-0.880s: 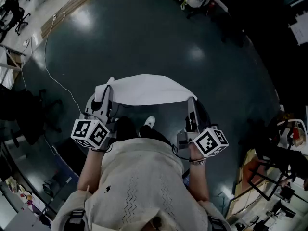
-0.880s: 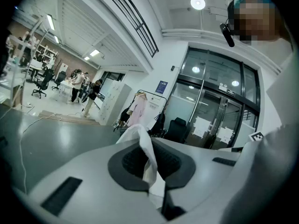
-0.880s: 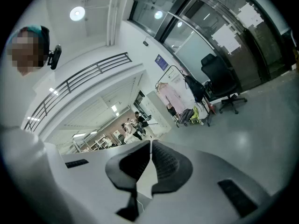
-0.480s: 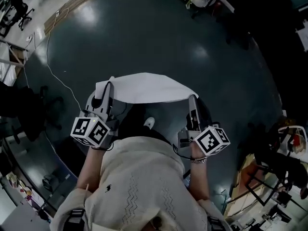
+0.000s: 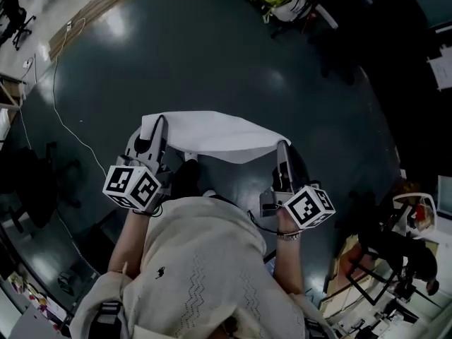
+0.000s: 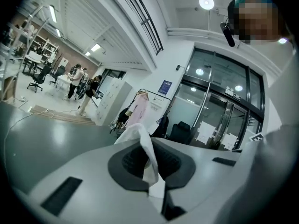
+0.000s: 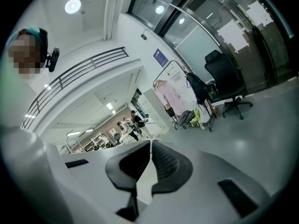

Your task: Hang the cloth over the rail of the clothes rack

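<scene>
Head view: left hand-held gripper [image 5: 160, 124] and right hand-held gripper [image 5: 282, 148] each clamp the cloth [image 5: 215, 135].

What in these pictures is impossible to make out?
Both gripper views: the clothes rack is tiny and far, so its rail cannot be judged.
Head view: the cloth shows only its top side; how far it hangs is hidden.
Left gripper view: the people at the far desks are too small to read.

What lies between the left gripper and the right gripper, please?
The white cloth spans it, pinched by the left gripper and right gripper; the head view shows this.
</scene>
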Demonstrator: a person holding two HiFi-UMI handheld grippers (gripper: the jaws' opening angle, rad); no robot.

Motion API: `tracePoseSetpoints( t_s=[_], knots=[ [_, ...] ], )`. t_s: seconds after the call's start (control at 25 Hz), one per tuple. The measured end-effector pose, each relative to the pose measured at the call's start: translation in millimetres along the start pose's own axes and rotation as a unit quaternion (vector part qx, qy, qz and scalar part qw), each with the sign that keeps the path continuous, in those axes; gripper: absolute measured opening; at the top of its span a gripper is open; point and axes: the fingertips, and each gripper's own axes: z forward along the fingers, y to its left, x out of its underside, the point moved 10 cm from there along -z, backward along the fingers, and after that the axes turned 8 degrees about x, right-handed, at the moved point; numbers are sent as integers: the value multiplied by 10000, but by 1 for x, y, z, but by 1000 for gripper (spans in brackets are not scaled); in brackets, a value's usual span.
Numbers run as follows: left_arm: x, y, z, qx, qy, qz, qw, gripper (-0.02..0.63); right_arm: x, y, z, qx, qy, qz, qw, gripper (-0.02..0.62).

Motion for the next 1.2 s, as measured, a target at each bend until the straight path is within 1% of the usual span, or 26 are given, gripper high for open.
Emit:
tracePoseSetpoints(
  t_s=[0.12,0.24,0.4,0.52,0.64,0.76,0.96,1.08,1.2],
  knots=[
    [-26,22,36,159,0,71,9998,17,-22,15,40,-32,-118,-51,9999,26],
    [-48,50,67,289,33,141,9995,17,-37,24,80,9,-262,25,9997,25],
    [-68,78,100,296,75,74,9995,17,-50,30,121,35,-267,165,9995,26],
    [-83,90,131,260,78,55,9996,17,-70,25,153,110,-259,136,9995,26],
    [-91,102,169,246,191,115,9994,17,-89,9,190,162,-253,220,9993,26],
    [-100,116,212,169,279,173,9993,17,-109,-6,235,146,-210,313,9992,26],
    [-122,136,284,11,392,288,9988,17,-147,-26,319,-25,-75,419,9991,26],
    [-141,148,330,-209,333,330,9987,17,-178,-35,371,-212,41,391,9990,26],
    [-159,154,367,-424,180,352,9983,17,-212,-38,408,-370,140,200,9990,26]
  ],
)
